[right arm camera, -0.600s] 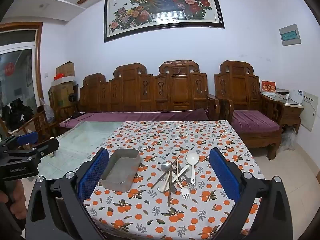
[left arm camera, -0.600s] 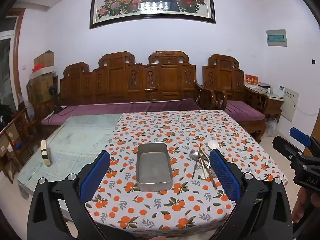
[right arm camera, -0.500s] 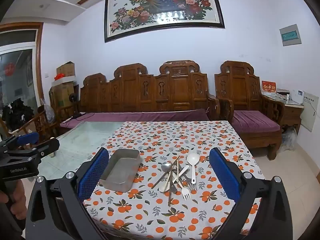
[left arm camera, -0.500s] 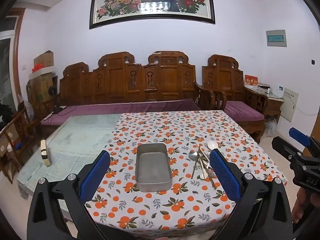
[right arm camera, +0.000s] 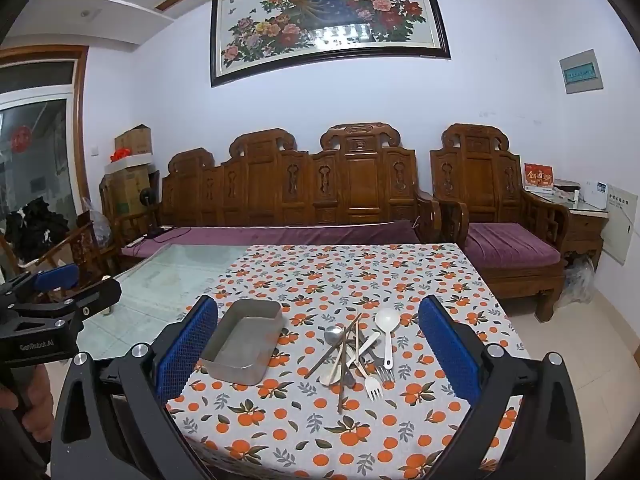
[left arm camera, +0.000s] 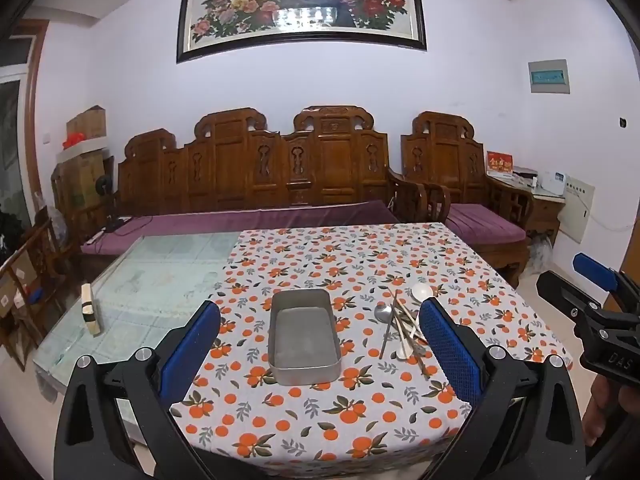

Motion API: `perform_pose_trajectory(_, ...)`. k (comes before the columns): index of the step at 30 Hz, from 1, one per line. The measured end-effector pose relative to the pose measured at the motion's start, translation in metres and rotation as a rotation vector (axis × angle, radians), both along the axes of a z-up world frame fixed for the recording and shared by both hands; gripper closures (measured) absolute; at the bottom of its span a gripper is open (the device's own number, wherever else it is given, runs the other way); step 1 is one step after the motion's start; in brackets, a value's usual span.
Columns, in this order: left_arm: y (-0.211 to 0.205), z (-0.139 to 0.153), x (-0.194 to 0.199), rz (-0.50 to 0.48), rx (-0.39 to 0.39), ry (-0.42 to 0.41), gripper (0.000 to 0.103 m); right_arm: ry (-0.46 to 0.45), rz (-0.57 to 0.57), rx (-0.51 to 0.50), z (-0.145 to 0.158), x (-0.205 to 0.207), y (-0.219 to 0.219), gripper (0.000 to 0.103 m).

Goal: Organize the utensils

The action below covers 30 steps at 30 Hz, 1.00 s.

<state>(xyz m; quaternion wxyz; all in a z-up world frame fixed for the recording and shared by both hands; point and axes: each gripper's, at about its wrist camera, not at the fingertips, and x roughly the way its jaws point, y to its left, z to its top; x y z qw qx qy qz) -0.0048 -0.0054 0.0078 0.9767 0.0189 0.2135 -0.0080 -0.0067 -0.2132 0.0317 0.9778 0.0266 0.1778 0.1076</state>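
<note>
Carved wooden sofa (left arm camera: 256, 176), peacock painting (left arm camera: 300, 4), orange-print tablecloth (right arm camera: 360, 272).

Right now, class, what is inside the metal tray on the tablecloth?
The metal tray holds nothing visible: its bare grey floor shows in both views. The utensil pile lies beside it on the tablecloth. In the right view the near wall hides a strip of floor.

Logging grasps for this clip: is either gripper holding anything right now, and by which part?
Nothing is held. The left gripper and right gripper are both open and empty, short of the rectangular metal tray and the utensil pile.
</note>
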Motion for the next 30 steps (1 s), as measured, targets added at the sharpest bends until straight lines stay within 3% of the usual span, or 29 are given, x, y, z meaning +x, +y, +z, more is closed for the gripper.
perform_pose_trajectory(30, 0.0023, 0.0014, -0.0012, 0.002, -0.012, -0.010, 0.007, -0.005, 0.002, 0.003, 0.0002, -0.0030, 0.0018, 0.003)
